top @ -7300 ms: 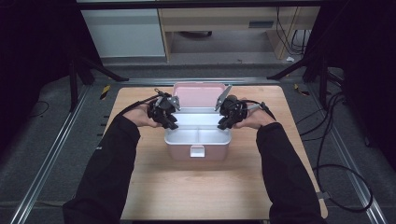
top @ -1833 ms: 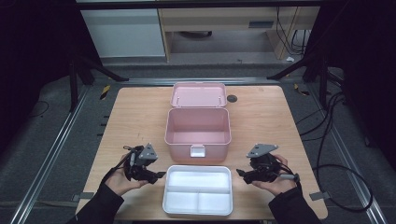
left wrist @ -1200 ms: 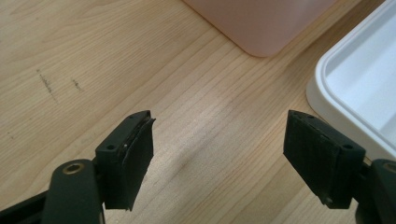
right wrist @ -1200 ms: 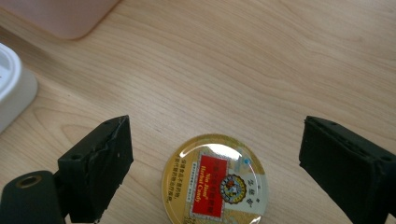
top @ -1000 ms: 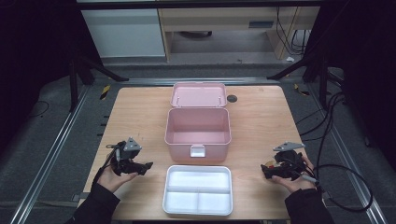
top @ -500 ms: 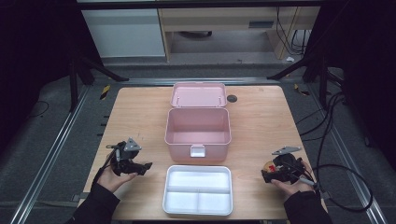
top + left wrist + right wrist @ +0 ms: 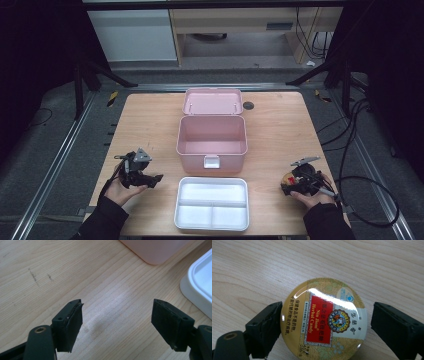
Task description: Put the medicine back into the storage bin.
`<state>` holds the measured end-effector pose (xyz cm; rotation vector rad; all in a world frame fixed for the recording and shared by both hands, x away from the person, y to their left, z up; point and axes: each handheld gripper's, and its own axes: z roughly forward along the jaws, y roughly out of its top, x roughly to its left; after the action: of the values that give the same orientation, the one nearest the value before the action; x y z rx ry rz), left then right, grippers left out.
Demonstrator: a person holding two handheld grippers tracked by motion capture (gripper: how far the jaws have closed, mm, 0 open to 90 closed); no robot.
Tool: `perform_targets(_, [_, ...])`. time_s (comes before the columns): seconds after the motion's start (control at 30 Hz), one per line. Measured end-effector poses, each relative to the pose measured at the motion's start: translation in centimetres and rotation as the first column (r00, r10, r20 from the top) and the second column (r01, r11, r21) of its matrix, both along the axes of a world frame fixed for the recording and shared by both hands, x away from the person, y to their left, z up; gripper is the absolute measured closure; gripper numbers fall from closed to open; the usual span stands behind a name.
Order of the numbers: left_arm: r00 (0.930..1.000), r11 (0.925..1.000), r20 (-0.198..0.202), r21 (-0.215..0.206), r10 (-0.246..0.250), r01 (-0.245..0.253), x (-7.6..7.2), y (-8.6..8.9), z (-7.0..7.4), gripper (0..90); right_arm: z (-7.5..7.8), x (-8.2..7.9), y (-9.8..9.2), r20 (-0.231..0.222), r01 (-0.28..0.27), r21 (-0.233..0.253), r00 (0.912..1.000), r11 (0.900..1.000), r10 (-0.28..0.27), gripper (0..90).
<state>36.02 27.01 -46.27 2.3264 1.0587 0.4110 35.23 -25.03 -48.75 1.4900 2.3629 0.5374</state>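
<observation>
The left tool (image 7: 137, 170) at the lower left of the high view is a black body topped by a grey three-cornered plate (image 7: 142, 155), with a thin black cable looping off its left side. The right tool (image 7: 302, 181) at the lower right is black too, carries a like grey plate, and trails a thicker black cable (image 7: 372, 200) curling toward the right edge. Both forearms at the bottom wear dark sleeves (image 7: 102, 222). In the left gripper view each black jaw ends in a flat rectangular pad (image 7: 71, 325), with a brass-ringed screw hole (image 7: 40, 329) on the arm at the lower left.
</observation>
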Motion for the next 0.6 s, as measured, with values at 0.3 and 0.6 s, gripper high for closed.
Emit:
perform_targets(0.3, [1.0,1.0,-0.001,0.005,-0.004,0.004,0.0,-0.1,-0.1,25.5,-0.3,0.3,-0.1,-0.022,-0.004,0.016,0.9998,1.0,0.004,20.4])
perform_targets(0.6, [1.0,0.9999,-0.004,0.01,-0.004,0.004,0.1,-0.1,-0.2,25.8,0.9,0.4,-0.3,-0.006,-0.012,0.031,0.9999,0.999,0.012,20.7])
